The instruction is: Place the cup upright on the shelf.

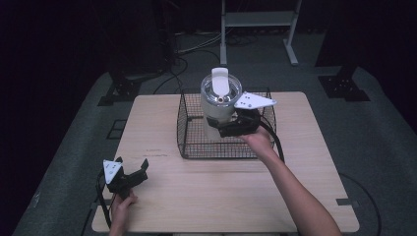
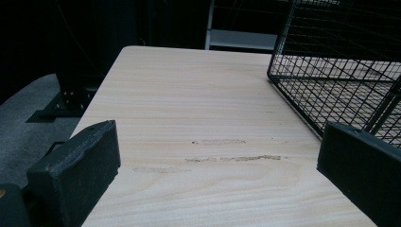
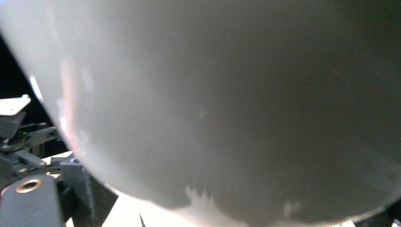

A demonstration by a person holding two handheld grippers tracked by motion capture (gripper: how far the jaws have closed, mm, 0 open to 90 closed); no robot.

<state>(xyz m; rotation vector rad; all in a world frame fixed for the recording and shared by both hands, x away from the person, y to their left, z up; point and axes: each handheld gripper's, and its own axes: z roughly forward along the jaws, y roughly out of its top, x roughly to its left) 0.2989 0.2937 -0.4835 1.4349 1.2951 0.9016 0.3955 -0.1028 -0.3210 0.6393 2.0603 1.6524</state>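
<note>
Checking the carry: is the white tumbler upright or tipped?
Upright: the white tumbler stands with its lid facing up, held over the wire basket by the right tongs.

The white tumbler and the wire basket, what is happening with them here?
A person holds a gripper in each hand at a wooden table. The right gripper is closed on the lower body of a white tumbler with a clear lid, holding it upright over the black wire basket. Whether it rests on the basket floor cannot be told. The left gripper waits open near the table's front left corner, holding nothing.
</note>
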